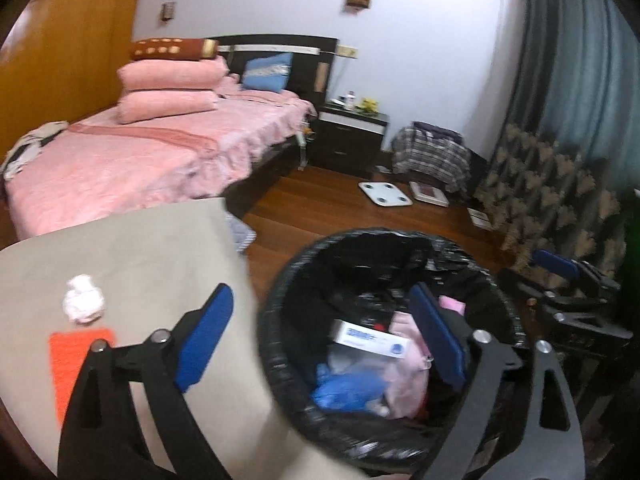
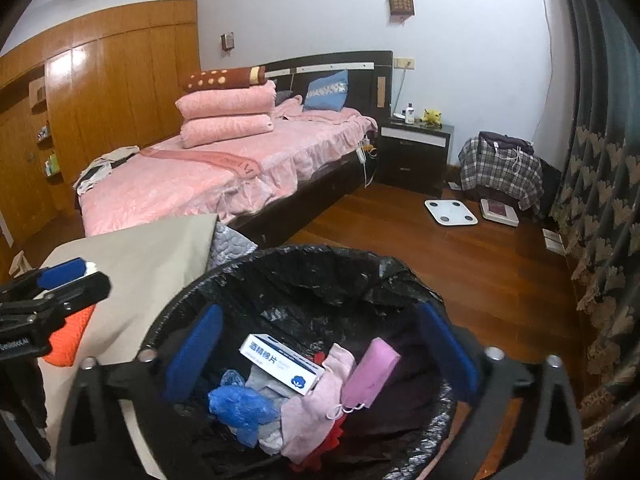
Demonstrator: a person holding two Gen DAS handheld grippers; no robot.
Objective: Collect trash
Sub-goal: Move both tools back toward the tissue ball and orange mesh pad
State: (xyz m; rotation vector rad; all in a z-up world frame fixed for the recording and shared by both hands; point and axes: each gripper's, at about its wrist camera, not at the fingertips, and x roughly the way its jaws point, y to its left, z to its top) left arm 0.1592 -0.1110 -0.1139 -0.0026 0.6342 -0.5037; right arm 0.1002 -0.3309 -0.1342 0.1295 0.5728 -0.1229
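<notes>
Each camera sits just behind its own claw and looks forward and down along the fingers, close above the bin (image 1: 384, 320). The left view has the bin to the right of its claw (image 1: 320, 340) and the tabletop (image 1: 132, 264) to the left; the right view's claw (image 2: 320, 354) hangs directly over it. Both share the bin (image 2: 304, 280), the bed (image 2: 224, 176) and the floor (image 2: 460, 264) beyond, and each catches the other claw at its edge.

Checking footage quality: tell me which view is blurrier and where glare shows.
Left wrist view: softer throughout, curtain and armchair smeared. Right wrist view: sharper, print on the white box readable, glare streak on the wardrobe. Both bend straight lines toward the edges.
</notes>
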